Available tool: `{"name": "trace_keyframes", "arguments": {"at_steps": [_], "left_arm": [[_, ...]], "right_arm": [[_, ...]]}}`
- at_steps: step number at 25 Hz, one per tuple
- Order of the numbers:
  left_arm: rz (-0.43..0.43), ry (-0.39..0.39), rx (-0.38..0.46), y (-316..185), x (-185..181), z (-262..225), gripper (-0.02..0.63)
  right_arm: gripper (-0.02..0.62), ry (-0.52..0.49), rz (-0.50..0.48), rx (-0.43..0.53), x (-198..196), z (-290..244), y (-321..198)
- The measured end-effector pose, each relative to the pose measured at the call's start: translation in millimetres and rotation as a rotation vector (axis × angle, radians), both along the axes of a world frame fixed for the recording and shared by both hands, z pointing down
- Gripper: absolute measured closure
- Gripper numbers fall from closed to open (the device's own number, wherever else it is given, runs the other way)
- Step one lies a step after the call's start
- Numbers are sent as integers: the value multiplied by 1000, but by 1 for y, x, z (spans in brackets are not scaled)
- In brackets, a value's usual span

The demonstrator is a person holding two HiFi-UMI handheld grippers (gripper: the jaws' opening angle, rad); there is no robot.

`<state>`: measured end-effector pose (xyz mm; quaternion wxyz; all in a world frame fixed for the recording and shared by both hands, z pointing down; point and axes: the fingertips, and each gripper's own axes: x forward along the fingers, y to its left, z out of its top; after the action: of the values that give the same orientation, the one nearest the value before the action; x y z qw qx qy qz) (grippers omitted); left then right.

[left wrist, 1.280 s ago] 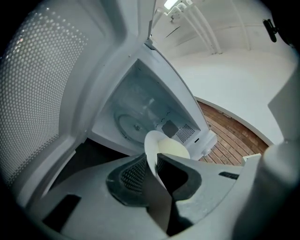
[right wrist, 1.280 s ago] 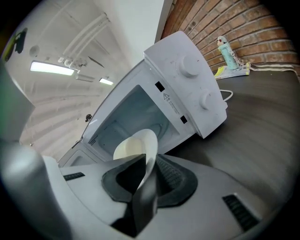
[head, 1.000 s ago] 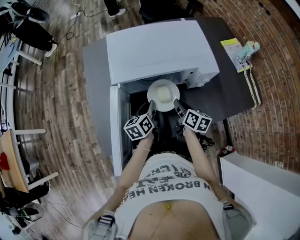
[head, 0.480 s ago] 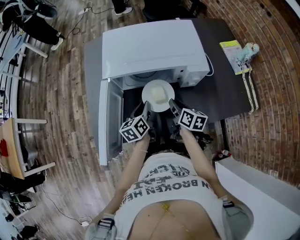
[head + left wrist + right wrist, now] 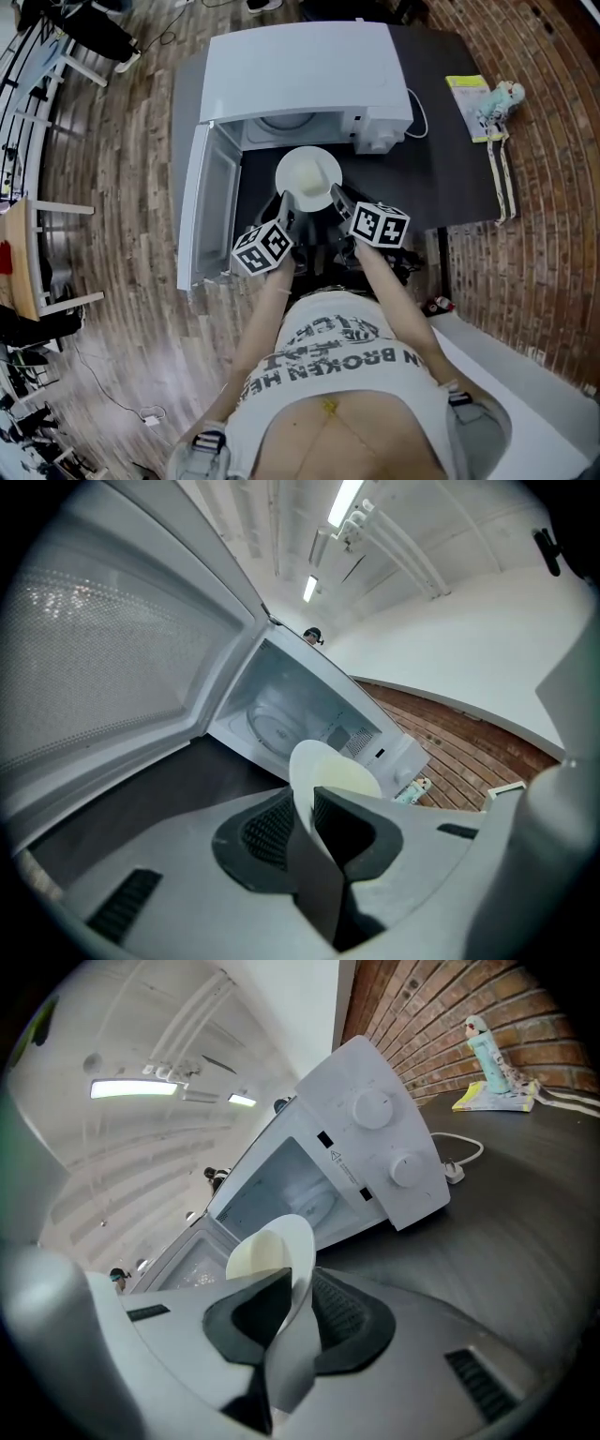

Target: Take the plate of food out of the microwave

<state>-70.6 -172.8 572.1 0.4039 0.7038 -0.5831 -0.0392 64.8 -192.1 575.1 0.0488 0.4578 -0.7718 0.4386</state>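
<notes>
Setting: dark table on a wood-plank floor, with a brick wall along one side. A white microwave stands on the table, its door swung wide at its left.
Cavity: the turntable inside the microwave is bare.
Plate location: the white plate is outside the cavity, just in front of the microwave's open mouth and above the table.
Load: a pale block of food lies at the plate's middle.
Left gripper: jaws drawn narrow and clamped on the plate's rim, on the side away from the microwave, left of centre.
Right gripper: jaws likewise clamped on the rim, away from the microwave, right of centre.
Orientation: the plate is round, so it has no long axis. Its face is up and roughly level, with the far rim toward the microwave.
Handling, judged: stiff and breakable, with a smooth rim that could slip in the pads. Weight looks moderate.
Hold, judged: both grips sit on the same half of the rim, so the far edge is unsupported. Grips nearer opposite sides would be steadier.
Risk, judged: a tilt toward the microwave could slide the food off.
</notes>
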Motion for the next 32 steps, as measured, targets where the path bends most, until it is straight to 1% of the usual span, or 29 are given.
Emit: {"name": "trace_keyframes", "arguments": {"at_steps": [10, 14, 18, 23, 32], "left_arm": [[-65, -4, -14, 51, 12, 2, 535], [-74, -21, -11, 63, 19, 2, 535], [-76, -18, -9, 71, 21, 2, 535], [-73, -19, -5, 74, 14, 1, 535], [-43, 2, 10, 76, -16, -7, 535]], "right_arm": [[529, -26, -65, -14, 10, 3, 41], [529, -23, -80, -17, 16, 5, 54], [529, -37, -75, -23, 18, 6, 60], [529, -36, -74, -16, 11, 4, 64], [529, -42, -39, -17, -18, -4, 71]]}}
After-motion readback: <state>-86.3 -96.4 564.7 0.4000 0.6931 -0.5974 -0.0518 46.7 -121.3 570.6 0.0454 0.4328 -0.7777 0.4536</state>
